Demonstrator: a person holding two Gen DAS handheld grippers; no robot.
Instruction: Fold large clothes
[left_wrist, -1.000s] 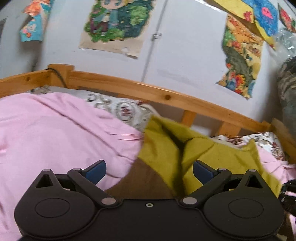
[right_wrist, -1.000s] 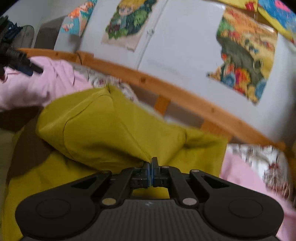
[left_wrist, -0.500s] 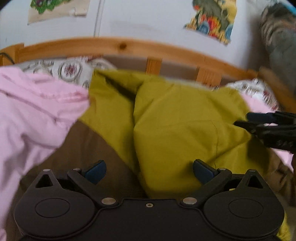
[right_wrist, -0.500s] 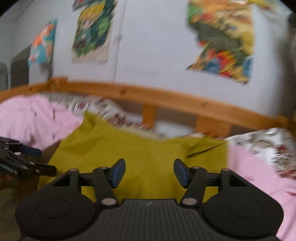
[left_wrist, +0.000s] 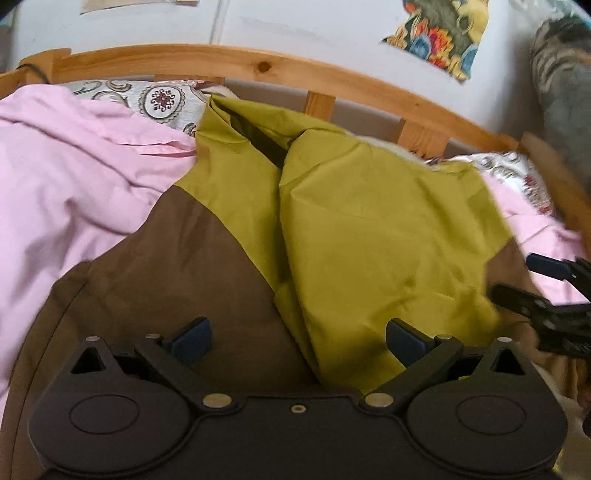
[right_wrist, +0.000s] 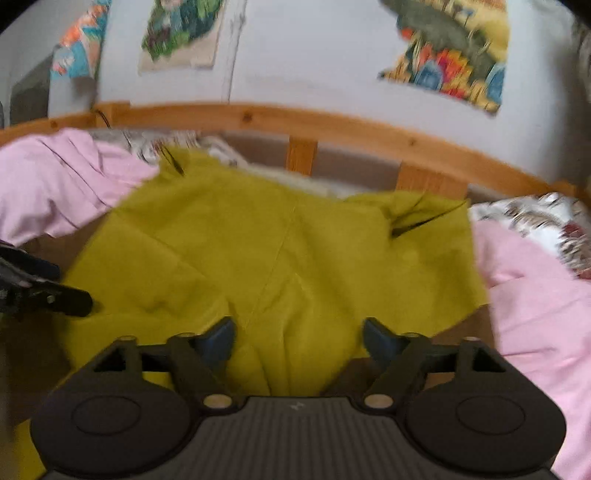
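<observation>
The olive-green garment lies spread across the bed, its brown panel nearest the left side, with the pink bedding bunched against it on both flanks and the wooden bed rail running behind.

From the left wrist view the brown panel fills the foreground and a deep fold with a dark opening runs down the green cloth near the rail; none of that brown expanse shows so plainly from the other side. The right wrist view instead gives the green cloth lying flatter, a seam running down its middle and a small dark slit toward its far right corner, plus more of the wall with its colourful posters. That view is somewhat blurred.

The left hand-held gripper hovers over the near edge of the garment, jaws spread wide, brown cloth under one finger and green under the other, nothing pinched. The right hand-held gripper is likewise released: its jaws have just been opening, and the green cloth lies beneath and between them without either pad pressing on it. Each one shows in the other's view as a dark shape at the frame edge, the right one beside the garment's right border, the left one at its left border.
</observation>
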